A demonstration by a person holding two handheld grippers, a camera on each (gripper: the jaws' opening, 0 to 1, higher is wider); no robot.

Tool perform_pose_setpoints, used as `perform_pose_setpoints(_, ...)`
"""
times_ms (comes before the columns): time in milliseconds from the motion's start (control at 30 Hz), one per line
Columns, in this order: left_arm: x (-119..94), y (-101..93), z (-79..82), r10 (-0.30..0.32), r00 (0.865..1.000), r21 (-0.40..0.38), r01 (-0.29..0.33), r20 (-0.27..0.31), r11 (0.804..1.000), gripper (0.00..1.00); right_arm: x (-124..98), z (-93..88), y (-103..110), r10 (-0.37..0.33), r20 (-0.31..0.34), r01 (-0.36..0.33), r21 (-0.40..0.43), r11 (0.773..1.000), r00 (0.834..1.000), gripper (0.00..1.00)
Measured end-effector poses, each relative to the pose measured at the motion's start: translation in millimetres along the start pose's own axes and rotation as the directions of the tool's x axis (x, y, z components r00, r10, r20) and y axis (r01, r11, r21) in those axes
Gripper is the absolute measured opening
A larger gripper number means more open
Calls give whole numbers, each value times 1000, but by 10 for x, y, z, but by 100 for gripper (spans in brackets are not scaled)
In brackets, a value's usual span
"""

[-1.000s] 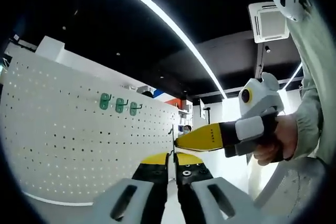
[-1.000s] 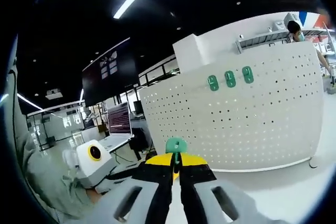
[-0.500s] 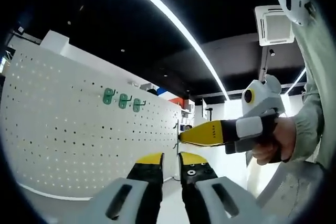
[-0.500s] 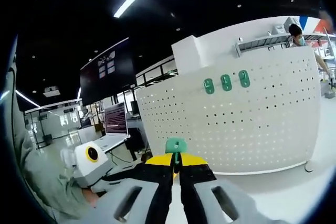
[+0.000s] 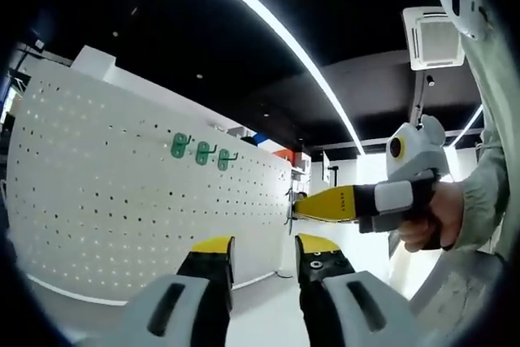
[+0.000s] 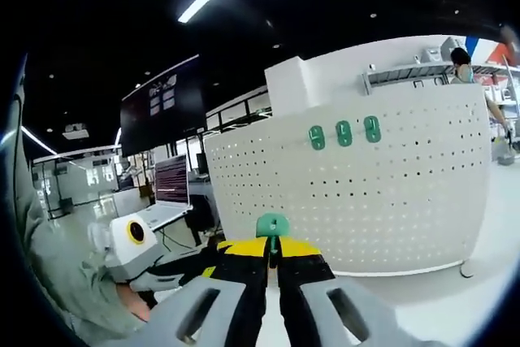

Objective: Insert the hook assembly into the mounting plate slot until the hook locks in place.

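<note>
So the big white pegboard (image 5: 138,201) is standing upright ahead of both grippers, curving across the left gripper view and taking up the middle of the right gripper view (image 6: 357,193). Three green hooks (image 6: 344,133) are already sitting side by side in its upper rows, also showing in the left gripper view (image 5: 199,151). The left gripper (image 5: 264,262) is pointing at the board with its yellow-tipped jaws spread wide apart and nothing between them. The right gripper (image 6: 273,251) is pinching a green hook assembly (image 6: 272,226) between closed jaws, its rounded green head poking up above the tips, well apart from the board. In the left gripper view, that gripper (image 5: 299,207) is coming in from the right, a person's hand (image 5: 431,217) wrapped around it.
</note>
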State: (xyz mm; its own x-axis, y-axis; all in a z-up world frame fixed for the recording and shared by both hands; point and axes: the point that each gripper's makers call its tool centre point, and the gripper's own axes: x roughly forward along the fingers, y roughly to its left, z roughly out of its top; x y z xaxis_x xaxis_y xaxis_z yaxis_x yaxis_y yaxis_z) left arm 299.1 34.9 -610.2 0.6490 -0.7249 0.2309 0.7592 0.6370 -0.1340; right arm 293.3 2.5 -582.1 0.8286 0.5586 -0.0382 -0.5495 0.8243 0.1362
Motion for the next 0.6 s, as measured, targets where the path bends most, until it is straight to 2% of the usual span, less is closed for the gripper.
perform_pose_setpoints(100,0,44,-30,23,1000,3,-23,-16,1000,41,-2,29,-46,-14,2,14,-26,1000,1000,1)
perform_pose_setpoints(167,-2,82,-52,46,998,41,-45,-31,998,44,-3,48,-75,-21,5,21,-38,999,1000,1)
perform_pose_setpoints(367,-1,120,-129,77,994,87,-70,-73,994,56,-27,137,-254,-61,22,62,-69,996,998,1)
perform_pose_setpoints(600,-6,125,-166,82,992,119,-71,-92,990,57,-49,255,-512,-127,45,130,-85,988,991,1)
